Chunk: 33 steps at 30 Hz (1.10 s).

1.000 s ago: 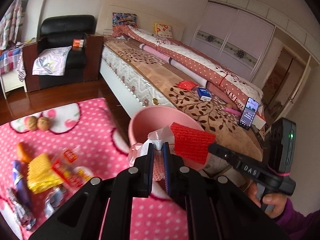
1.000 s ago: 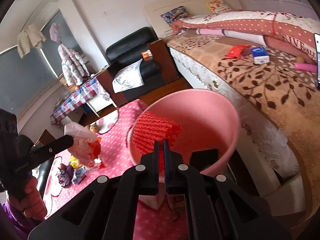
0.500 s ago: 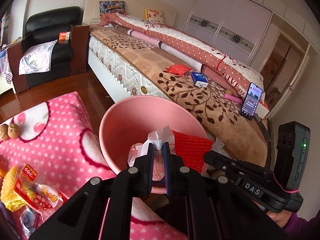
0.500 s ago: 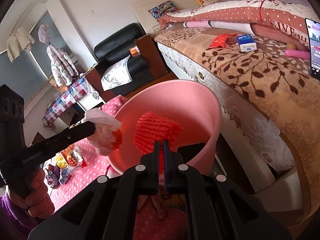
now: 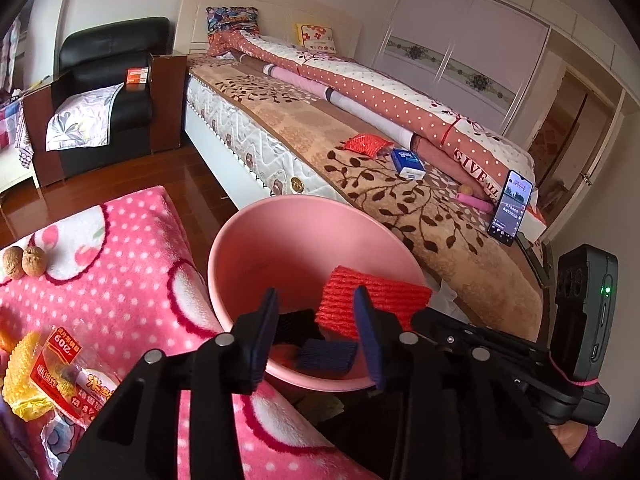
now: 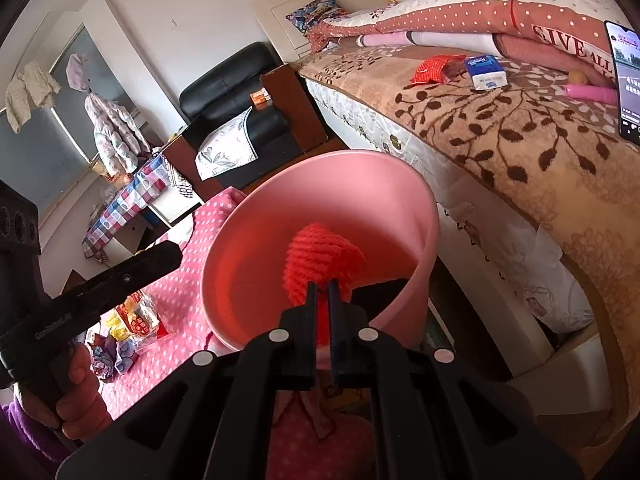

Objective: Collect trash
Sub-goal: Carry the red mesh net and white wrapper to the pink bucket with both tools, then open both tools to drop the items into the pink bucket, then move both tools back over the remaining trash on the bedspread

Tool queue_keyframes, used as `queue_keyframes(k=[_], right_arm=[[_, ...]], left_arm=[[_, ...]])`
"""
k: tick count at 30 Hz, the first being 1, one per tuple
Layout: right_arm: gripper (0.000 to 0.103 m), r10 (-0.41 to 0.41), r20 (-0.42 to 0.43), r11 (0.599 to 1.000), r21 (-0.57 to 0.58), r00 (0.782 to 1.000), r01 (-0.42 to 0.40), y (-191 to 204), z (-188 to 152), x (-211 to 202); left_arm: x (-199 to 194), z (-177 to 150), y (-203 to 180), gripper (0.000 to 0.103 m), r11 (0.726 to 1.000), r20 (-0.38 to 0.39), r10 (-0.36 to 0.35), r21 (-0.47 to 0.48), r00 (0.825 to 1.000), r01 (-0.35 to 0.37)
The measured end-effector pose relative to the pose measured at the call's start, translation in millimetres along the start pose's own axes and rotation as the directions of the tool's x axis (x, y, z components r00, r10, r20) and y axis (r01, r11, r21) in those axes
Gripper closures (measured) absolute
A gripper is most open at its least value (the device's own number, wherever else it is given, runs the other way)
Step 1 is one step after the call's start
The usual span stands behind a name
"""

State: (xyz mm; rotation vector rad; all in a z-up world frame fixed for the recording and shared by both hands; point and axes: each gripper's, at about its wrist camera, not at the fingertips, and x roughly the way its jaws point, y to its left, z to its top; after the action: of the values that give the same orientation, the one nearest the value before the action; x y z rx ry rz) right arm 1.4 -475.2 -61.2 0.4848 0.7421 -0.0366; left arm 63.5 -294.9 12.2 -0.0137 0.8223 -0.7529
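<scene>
Pink bin centre frame in both your views, only your left view shows walnuts far left, your left gripper fingers wide apart, empty, your right gripper clamped on red mesh wrapper inside the bin.

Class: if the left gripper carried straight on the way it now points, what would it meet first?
Most likely the inside of the pink bin: the open left gripper points into its mouth. The red mesh piece held by the right gripper sits just right of that line; depth is unclear.

We cannot see the pink bin's floor behind the red mesh, nor read the phone cut by the right wrist view's edge.
</scene>
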Motion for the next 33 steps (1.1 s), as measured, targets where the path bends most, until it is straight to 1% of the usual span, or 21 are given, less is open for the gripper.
queue_keyframes(k=[1, 2, 3, 5, 14, 19, 23, 30, 33], right_arm=[[0.096, -0.001, 0.001, 1.000, -0.003, 1.000, 0.001, 0.8, -0.3, -0.3], [0.089, -0.002, 0.002, 1.000, -0.005, 1.000, 0.002, 1.4, -0.4, -0.7], [0.079, 0.000, 0.005, 1.000, -0.007, 1.000, 0.000, 2.3, -0.7, -1.5], [0.070, 0.004, 0.018, 1.000, -0.009, 1.000, -0.004, 4.8, -2.0, -4.3], [0.069, 0.015, 0.035, 0.999, -0.048, 0.999, -0.013, 23.1, -5.4, -10.4], [0.069, 0.043, 0.032, 0.996, -0.084, 0.999, -0.040, 37.6, -11.5, -10.4], [0.069, 0.063, 0.017, 0.992, -0.113, 0.998, -0.060, 52.1, -17.4, -8.8], [0.069, 0.108, -0.017, 0.980, -0.164, 0.994, -0.109, 83.5, -30.1, -3.3], [0.069, 0.120, -0.035, 0.975, -0.184, 0.992, -0.124, 95.1, -35.5, -0.1]], left_arm=[[-1.1, -0.4, 0.8, 0.061, 1.000, 0.000, 0.001, -0.003, 1.000, -0.001], [-2.2, -1.1, 1.7, 0.060, 1.000, 0.000, 0.002, -0.007, 1.000, -0.002], [-3.5, -1.8, 2.7, 0.060, 1.000, 0.002, 0.004, -0.011, 1.000, -0.004], [-6.1, -2.7, 4.7, 0.060, 1.000, 0.004, 0.007, -0.018, 1.000, -0.007], [-25.8, -9.2, 18.6, 0.059, 0.998, 0.028, 0.025, -0.060, 0.999, -0.023], [-36.6, -18.7, 28.2, 0.059, 0.994, 0.025, 0.085, -0.067, 0.996, -0.083], [-48.7, -28.7, 37.9, 0.059, 0.990, 0.026, 0.118, -0.084, 0.993, -0.115], [-78.4, -48.6, 55.9, 0.059, 0.974, 0.047, 0.215, -0.080, 0.976, -0.211], [-93.5, -55.6, 64.4, 0.055, 0.964, 0.062, 0.259, -0.085, 0.964, -0.253]])
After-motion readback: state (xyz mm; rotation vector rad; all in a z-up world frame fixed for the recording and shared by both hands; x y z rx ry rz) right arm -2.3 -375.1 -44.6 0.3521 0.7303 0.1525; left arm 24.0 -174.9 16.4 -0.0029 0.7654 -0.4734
